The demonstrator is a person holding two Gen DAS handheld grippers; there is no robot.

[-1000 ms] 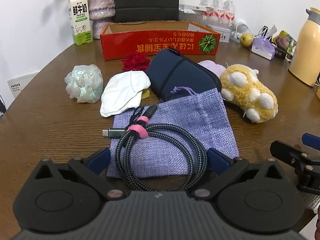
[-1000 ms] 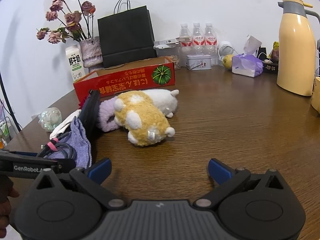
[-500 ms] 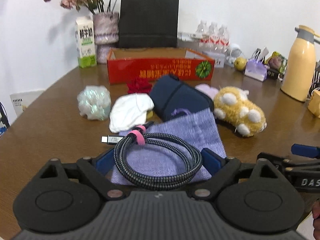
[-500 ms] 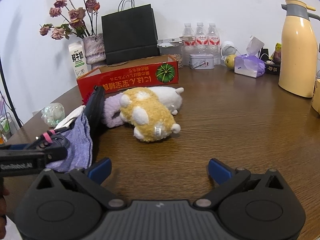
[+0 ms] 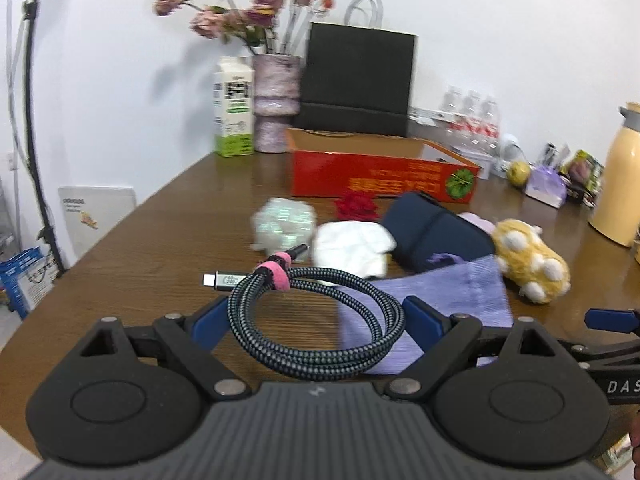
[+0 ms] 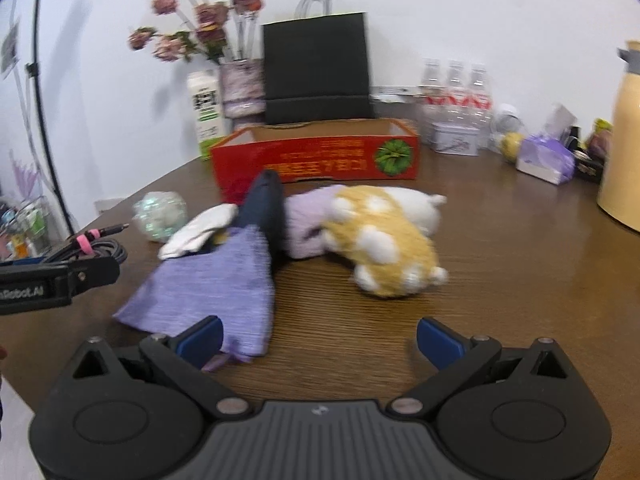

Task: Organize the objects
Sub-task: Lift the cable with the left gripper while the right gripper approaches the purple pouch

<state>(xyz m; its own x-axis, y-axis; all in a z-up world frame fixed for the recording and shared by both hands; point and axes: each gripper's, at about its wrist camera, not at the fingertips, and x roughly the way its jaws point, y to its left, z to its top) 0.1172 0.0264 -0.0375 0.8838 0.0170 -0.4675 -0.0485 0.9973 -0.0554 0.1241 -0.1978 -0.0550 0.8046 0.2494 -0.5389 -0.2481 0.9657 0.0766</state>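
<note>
My left gripper (image 5: pixel 316 320) is shut on a coiled braided cable (image 5: pixel 316 320) with a pink strap and holds it above the table, left of the purple cloth pouch (image 5: pixel 444 300). The cable and left gripper also show in the right wrist view (image 6: pixel 94 246). My right gripper (image 6: pixel 318 340) is open and empty, low over the table, with its left finger (image 6: pixel 200 340) at the pouch's near edge (image 6: pixel 208 284). A navy case (image 5: pixel 432 236), a white cloth (image 5: pixel 352 246), an iridescent ball (image 5: pixel 282 226) and a yellow plush toy (image 6: pixel 380 236) lie behind the pouch.
An open red cardboard box (image 6: pixel 316 156) stands behind the objects, with a black paper bag (image 6: pixel 316 68), a flower vase (image 5: pixel 276 108) and a milk carton (image 5: pixel 234 108) further back. Water bottles (image 6: pixel 456 100), a tissue pack (image 6: pixel 546 158) and a yellow thermos (image 5: pixel 620 176) stand at right.
My left gripper has lifted the cable off the pouch and carried it left. My right gripper has swung left toward the pouch.
</note>
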